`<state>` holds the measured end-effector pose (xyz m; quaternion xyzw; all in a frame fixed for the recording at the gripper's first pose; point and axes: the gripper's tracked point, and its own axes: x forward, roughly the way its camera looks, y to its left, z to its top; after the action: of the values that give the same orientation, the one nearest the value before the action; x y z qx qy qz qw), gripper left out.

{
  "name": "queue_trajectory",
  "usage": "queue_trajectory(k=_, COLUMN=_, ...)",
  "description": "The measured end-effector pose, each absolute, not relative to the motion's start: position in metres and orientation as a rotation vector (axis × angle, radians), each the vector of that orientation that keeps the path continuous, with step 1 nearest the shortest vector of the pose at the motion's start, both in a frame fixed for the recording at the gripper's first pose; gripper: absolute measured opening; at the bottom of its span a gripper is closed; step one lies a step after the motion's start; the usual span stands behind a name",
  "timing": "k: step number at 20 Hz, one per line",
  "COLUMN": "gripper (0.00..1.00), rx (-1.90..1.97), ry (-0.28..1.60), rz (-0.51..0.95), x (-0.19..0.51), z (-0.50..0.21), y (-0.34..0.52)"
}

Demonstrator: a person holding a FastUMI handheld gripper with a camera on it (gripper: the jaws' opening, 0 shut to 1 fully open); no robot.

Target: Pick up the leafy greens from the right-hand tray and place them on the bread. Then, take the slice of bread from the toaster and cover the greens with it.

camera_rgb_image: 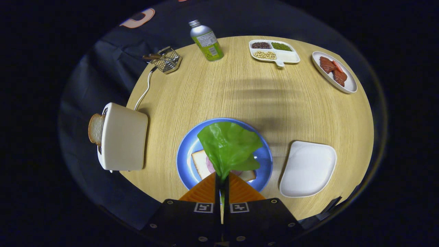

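My gripper (pixel 222 176) is shut on the stem end of a leafy green (pixel 228 145), which hangs just ahead of the fingers over a blue plate (pixel 185 157). On that plate lies a slice of bread (pixel 199 164) with a pink slice of meat on it, partly hidden by the leaf. To the right of the plate stands the bare white tray (pixel 308 168). To the left, a white toaster (pixel 121 141) stands at the table's edge with a slice of bread (pixel 95 129) sticking out of its slot.
Beyond the plate the round wooden table (pixel 247 92) carries a green bottle (pixel 206 41), a wire basket (pixel 166 60), a divided dish of beans (pixel 274 51) and a white plate of red meat slices (pixel 334 71). The toaster's white cord (pixel 145 90) runs toward the basket.
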<state>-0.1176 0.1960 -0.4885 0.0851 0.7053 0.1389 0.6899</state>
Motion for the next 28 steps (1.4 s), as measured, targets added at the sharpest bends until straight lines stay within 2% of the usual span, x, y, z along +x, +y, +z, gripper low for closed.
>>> queue_trajectory(k=3, gripper=0.06, rx=0.161, ry=1.571, rz=0.307, x=-0.115, z=-0.497, y=0.203)
queue_trajectory(k=9, gripper=0.19, rx=0.112, ry=1.576, rz=0.335, x=-0.115, z=-0.501, y=0.211)
queue_trajectory(k=10, gripper=0.28, rx=0.098, ry=1.578, rz=0.324, x=-0.115, z=-0.502, y=0.209)
queue_trajectory(k=11, gripper=0.33, rx=0.084, ry=1.572, rz=0.321, x=-0.113, z=-0.504, y=0.208)
queue_trajectory(k=12, gripper=0.46, rx=0.076, ry=1.572, rz=0.318, x=-0.112, z=-0.505, y=0.207)
queue_trajectory(k=13, gripper=0.50, rx=0.075, ry=1.575, rz=0.318, x=-0.113, z=-0.502, y=0.207)
queue_trajectory(k=14, gripper=0.60, rx=0.078, ry=1.572, rz=0.316, x=-0.112, z=-0.500, y=0.208)
queue_trajectory(k=16, gripper=0.68, rx=0.082, ry=1.552, rz=0.304, x=-0.105, z=-0.491, y=0.210)
queue_trajectory(k=21, gripper=0.80, rx=0.178, ry=1.507, rz=0.342, x=-0.090, z=-0.443, y=0.246)
queue_trajectory(k=25, gripper=0.97, rx=0.192, ry=1.469, rz=0.366, x=-0.081, z=-0.407, y=0.277)
queue_trajectory(k=28, gripper=0.99, rx=0.199, ry=1.445, rz=0.387, x=-0.072, z=-0.380, y=0.306)
